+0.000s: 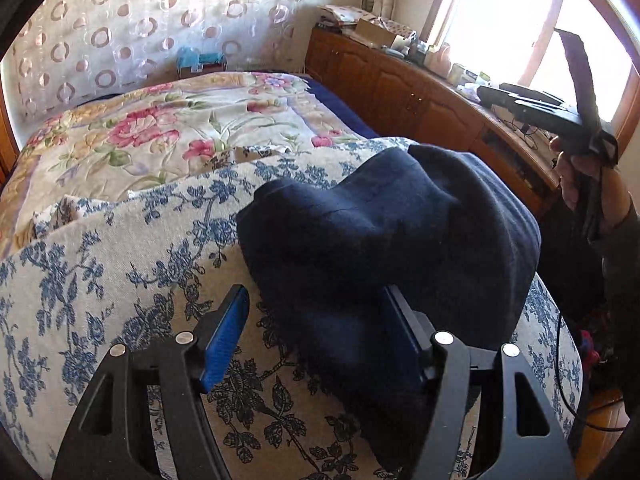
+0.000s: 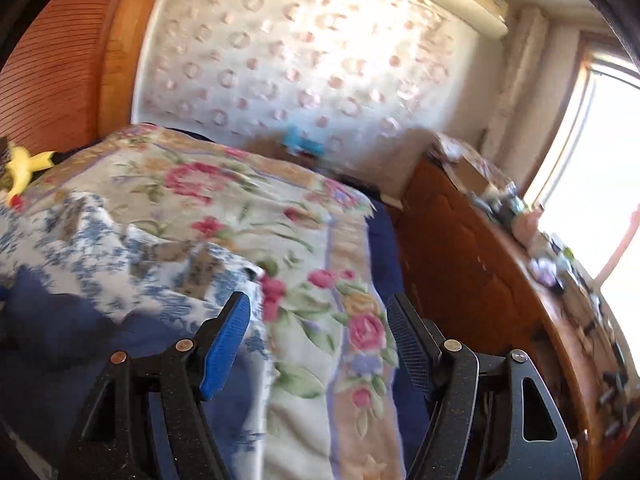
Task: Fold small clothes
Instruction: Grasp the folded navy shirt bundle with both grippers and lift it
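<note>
A dark navy garment (image 1: 392, 232) lies bunched on the blue-flowered white cover (image 1: 100, 272) of the bed. My left gripper (image 1: 316, 312) is open, its jaws wide apart; the garment's near edge drapes over the right finger (image 1: 404, 332), while the left finger (image 1: 228, 332) is bare. My right gripper (image 2: 318, 320) is open and empty, held above the bed's right edge. It shows in the left wrist view (image 1: 560, 116) at far right, raised in a hand, with a dark strap hanging. The navy garment (image 2: 60, 320) is at lower left in the right wrist view.
A pink-flowered quilt (image 1: 172, 132) covers the far part of the bed. A wooden cabinet (image 1: 400, 88) with cluttered top runs along the right under a bright window (image 1: 520, 12). A curtain with circles (image 1: 120, 32) hangs behind. A yellow toy (image 2: 24, 168) lies far left.
</note>
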Tool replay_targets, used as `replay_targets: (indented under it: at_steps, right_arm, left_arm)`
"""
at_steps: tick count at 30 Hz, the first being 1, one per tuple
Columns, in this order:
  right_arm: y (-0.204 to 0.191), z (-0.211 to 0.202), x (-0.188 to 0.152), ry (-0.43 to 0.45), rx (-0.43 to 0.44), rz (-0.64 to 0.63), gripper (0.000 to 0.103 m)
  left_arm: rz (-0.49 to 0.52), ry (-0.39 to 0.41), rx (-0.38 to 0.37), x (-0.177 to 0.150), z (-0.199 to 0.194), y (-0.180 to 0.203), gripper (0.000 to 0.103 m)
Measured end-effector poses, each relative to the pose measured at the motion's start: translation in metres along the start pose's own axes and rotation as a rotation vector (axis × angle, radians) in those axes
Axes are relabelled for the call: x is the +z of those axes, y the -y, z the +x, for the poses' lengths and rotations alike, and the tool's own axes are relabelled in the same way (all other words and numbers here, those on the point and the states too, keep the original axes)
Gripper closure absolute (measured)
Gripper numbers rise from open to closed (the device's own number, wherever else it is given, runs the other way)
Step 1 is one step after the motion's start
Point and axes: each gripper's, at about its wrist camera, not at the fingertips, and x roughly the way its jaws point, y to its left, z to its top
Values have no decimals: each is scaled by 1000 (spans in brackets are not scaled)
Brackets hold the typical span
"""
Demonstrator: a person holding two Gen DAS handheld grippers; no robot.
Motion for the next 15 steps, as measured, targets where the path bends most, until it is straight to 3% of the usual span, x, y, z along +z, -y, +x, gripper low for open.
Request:
replay_targets:
  at_steps: [4, 8, 15]
  right_arm:
    - [-10, -8, -15, -36, 163, 71, 30]
    - [-33, -11, -47, -127, 333, 144, 29]
    - [-54, -3, -86, -235, 430, 287, 28]
  left_arm:
    - [-36, -12, -15, 1, 5, -5, 31]
    - [-39, -12, -20, 4, 7, -4, 31]
    - [-28, -7, -14, 7, 11, 2, 31]
